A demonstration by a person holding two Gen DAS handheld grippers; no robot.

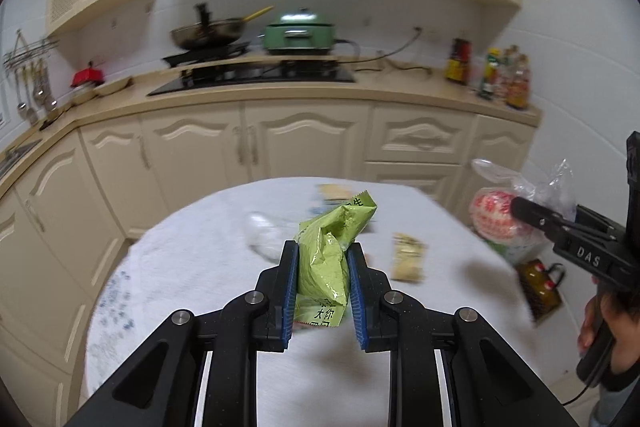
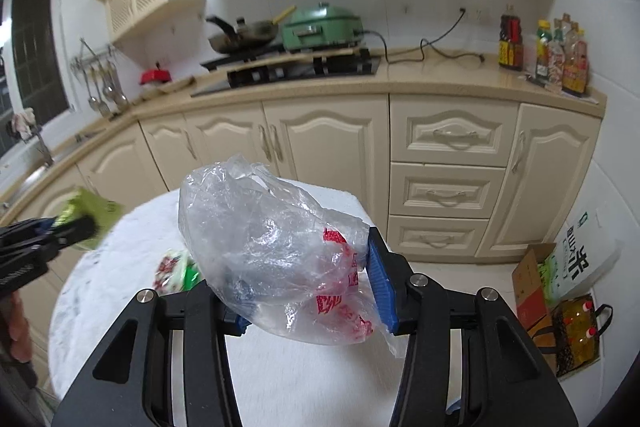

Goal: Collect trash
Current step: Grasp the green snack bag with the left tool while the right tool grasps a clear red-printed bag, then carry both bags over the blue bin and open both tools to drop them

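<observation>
Clamping the green packet [image 1: 332, 251] in the left gripper [image 1: 322, 291] and the plastic bag [image 2: 276, 247] in the right gripper [image 2: 308, 291], the person is carrying both above the worktop [image 1: 200, 267], needing firm grips.

left hand-held gripper [image 1: 322, 289] clamps green snack bag [image 1: 330, 255] | above white round table [image 1: 180, 267]
</observation>
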